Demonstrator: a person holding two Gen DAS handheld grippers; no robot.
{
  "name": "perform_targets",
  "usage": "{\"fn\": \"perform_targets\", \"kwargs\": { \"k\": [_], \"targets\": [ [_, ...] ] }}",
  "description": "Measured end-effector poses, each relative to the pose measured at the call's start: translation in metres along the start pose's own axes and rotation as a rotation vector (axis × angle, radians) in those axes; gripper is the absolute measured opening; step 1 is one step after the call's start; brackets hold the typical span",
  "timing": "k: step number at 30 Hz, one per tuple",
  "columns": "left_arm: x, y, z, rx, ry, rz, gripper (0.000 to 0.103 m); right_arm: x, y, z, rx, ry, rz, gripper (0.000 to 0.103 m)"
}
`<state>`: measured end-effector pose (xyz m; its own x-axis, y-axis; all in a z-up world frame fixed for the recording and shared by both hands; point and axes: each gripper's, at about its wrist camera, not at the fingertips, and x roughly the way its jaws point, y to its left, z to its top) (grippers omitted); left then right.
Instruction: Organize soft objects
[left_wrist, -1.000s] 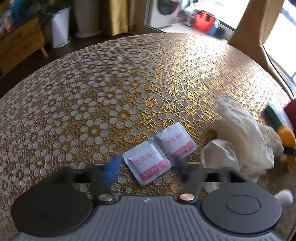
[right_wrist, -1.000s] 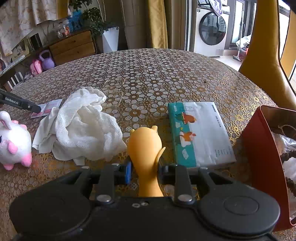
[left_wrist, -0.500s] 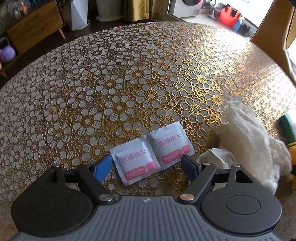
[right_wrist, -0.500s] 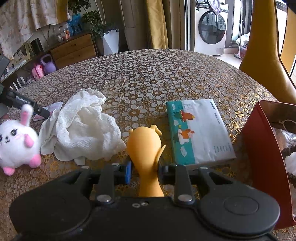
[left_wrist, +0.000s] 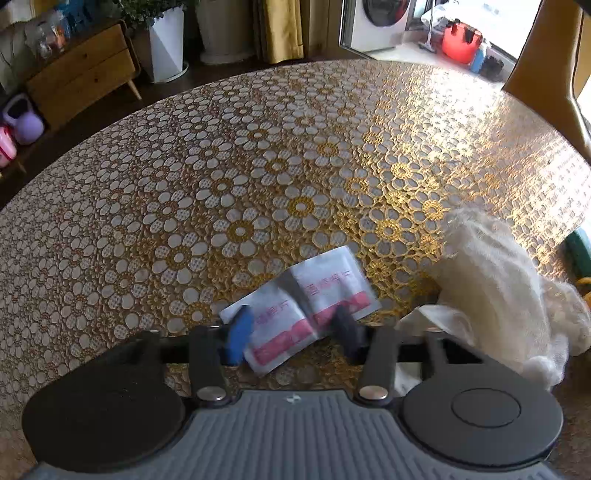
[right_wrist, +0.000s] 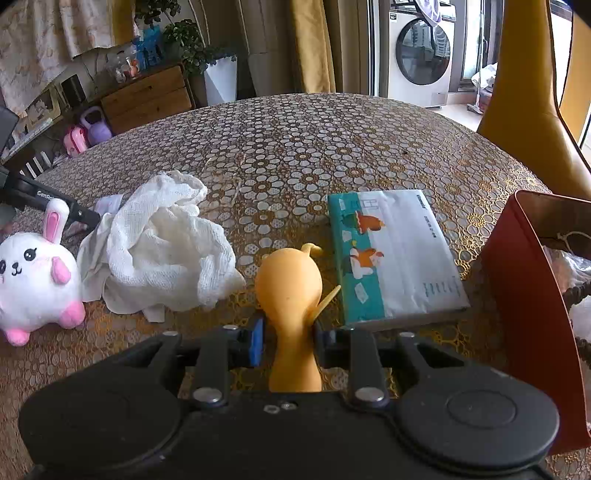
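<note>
We inspect a round table (left_wrist: 258, 155) under a gold floral lace cover, in a living room with a washing machine and a wooden cabinet beyond. The left gripper (left_wrist: 291, 332) has its jaws over a joined pair of white and pink wipe sachets (left_wrist: 303, 306). The jaws have just been closing; a second ago they stood wide either side of the pair, and now the blue and black pads sit on the two outer parts of the sachets, which buckle upward at the middle seam. We judge contact made, though whether the hold is firm enough to lift we cannot tell. A crumpled white gauze cloth (left_wrist: 495, 291) lies just to the right of this gripper. The right gripper (right_wrist: 288, 339) is unchanged: narrowly closed on the neck of an orange rubber toy (right_wrist: 290, 291). To its right stands an open red box (right_wrist: 532, 295), the likely destination; ahead lies a tissue pack (right_wrist: 399, 254), and far left a plush rabbit (right_wrist: 35, 280).
</note>
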<state>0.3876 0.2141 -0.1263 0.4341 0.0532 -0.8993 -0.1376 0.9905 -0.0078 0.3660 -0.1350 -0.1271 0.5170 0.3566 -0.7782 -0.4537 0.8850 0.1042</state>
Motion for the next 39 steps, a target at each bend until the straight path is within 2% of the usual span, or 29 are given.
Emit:
{"fn": "perform_targets", "kwargs": {
  "k": [3, 5, 11, 13, 18, 20, 21, 22, 23, 24, 25, 26, 30, 34, 39],
  "targets": [
    [-0.002, -0.003, 0.001, 0.001, -0.016, -0.004, 0.021, 0.000, 0.000, 0.000, -0.004, 0.002, -0.004, 0.026],
    [-0.002, -0.004, 0.006, -0.009, -0.012, -0.013, 0.001, 0.001, 0.001, -0.001, -0.009, 0.004, -0.007, 0.024],
    [0.003, -0.002, 0.010, -0.037, -0.029, -0.013, 0.001, -0.001, 0.001, -0.003, -0.015, -0.008, -0.019, 0.020],
    [0.001, 0.005, 0.010, -0.053, -0.011, -0.051, 0.001, -0.001, 0.001, -0.003, -0.011, -0.008, -0.014, 0.020],
    [-0.006, 0.017, 0.011, -0.100, -0.015, -0.085, 0.003, -0.001, 0.000, -0.003, -0.016, -0.004, -0.008, 0.020],
    [-0.005, 0.019, 0.012, -0.131, -0.008, -0.066, 0.004, 0.000, -0.001, -0.003, -0.012, -0.004, -0.006, 0.020],
    [-0.004, 0.020, 0.013, -0.148, -0.003, -0.063, 0.006, 0.000, -0.001, -0.003, -0.008, -0.004, -0.003, 0.020],
    [-0.001, 0.021, 0.014, -0.169, 0.007, -0.060, 0.012, 0.000, -0.001, -0.003, -0.006, -0.006, 0.000, 0.020],
    [0.001, 0.022, 0.016, -0.182, 0.016, -0.059, 0.028, 0.000, -0.001, -0.003, -0.006, -0.007, 0.002, 0.020],
    [0.002, 0.022, 0.015, -0.186, 0.018, -0.061, 0.039, -0.001, -0.001, -0.003, -0.007, -0.007, 0.005, 0.020],
    [0.003, 0.021, 0.017, -0.192, 0.016, -0.050, 0.068, -0.001, -0.002, -0.004, -0.007, -0.008, 0.006, 0.020],
    [0.004, 0.021, 0.018, -0.201, 0.012, -0.033, 0.083, -0.001, -0.002, -0.004, -0.006, -0.008, 0.008, 0.020],
    [0.011, 0.021, 0.025, -0.250, 0.035, -0.021, 0.083, -0.001, -0.006, -0.004, 0.004, -0.009, 0.019, 0.020],
    [0.022, 0.019, 0.037, -0.333, 0.077, -0.051, 0.083, -0.001, -0.008, -0.005, 0.004, -0.010, 0.030, 0.020],
    [0.033, 0.014, 0.051, -0.363, 0.101, -0.008, 0.083, -0.001, -0.008, -0.005, -0.001, -0.012, 0.040, 0.020]
  ]
}}
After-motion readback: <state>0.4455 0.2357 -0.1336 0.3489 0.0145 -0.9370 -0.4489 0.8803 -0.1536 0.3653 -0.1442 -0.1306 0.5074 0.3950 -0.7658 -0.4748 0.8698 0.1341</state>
